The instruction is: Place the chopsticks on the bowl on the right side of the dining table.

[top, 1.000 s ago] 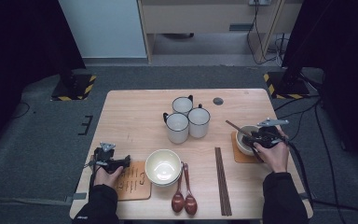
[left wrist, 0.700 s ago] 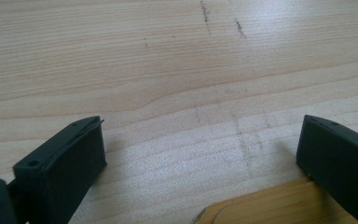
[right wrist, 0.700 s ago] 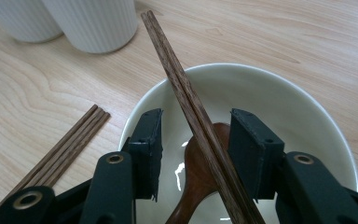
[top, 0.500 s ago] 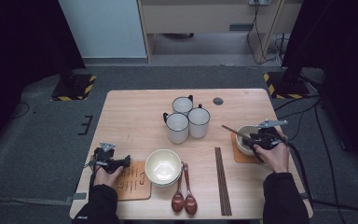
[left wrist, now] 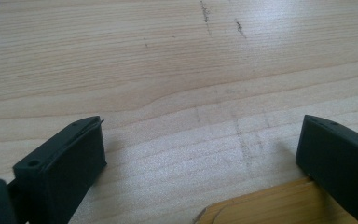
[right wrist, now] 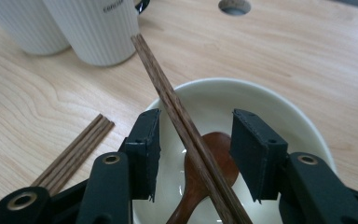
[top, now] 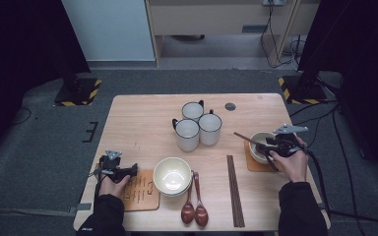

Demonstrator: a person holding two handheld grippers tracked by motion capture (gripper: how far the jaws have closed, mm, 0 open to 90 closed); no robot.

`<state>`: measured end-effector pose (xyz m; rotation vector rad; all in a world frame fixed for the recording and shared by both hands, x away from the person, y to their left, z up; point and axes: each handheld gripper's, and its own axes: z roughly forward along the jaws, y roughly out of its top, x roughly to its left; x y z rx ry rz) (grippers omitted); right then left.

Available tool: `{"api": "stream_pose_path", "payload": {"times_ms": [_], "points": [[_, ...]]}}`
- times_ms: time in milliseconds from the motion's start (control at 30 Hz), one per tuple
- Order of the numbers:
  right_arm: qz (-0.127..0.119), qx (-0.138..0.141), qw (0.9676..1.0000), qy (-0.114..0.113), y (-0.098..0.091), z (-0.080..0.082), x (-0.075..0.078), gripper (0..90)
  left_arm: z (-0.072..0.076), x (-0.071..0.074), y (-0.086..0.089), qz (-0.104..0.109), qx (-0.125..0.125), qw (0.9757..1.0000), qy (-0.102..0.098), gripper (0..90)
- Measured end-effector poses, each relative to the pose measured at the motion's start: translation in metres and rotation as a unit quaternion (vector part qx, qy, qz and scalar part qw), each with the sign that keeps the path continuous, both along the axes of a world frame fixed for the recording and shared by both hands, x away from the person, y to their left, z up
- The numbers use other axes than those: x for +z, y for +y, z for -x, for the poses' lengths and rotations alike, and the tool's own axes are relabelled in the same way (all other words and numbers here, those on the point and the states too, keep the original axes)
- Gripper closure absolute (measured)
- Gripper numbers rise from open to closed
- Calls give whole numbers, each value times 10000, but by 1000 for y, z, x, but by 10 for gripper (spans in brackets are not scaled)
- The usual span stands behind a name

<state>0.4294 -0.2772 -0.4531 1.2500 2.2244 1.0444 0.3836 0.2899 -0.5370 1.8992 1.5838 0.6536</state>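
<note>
From above, the right gripper (top: 265, 146) hovers over a white bowl (top: 256, 141) on a coaster, chopsticks (top: 246, 138) jutting out; the left gripper (top: 128, 170) rests apart. Left gripper view: jaws wide over bare table (left wrist: 177, 70). Right gripper view: jaws flank the chopsticks (right wrist: 168, 98) without touching, spoon (right wrist: 205, 163) inside the bowl (right wrist: 270, 102)

Soft even overhead light on the table (top: 142, 123), dark surroundings, faint shadows, slightly blurred close-up foregrounds.

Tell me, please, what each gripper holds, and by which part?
Nothing is held. The right gripper's jaws stand apart around the chopsticks lying across the bowl, pads clear of them. The left gripper is open over the table.
</note>
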Motion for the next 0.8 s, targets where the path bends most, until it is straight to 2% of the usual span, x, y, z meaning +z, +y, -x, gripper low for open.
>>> {"api": "stream_pose_path", "payload": {"times_ms": [133,367,567,800], "points": [[-90,-79,9997,-197,-3,8,8,547,0,0,0,0,1,10000,1,0],[-159,-184,9989,-397,-11,23,19,594,0,0,0,0,0,10000,1,0],[-64,-288,9989,-358,-17,32,17,613,0,0,0,-1,0,10000,1,0],[-119,-494,9981,-350,-24,42,15,670,0,0,0,0,1,10000,0,0]]}}
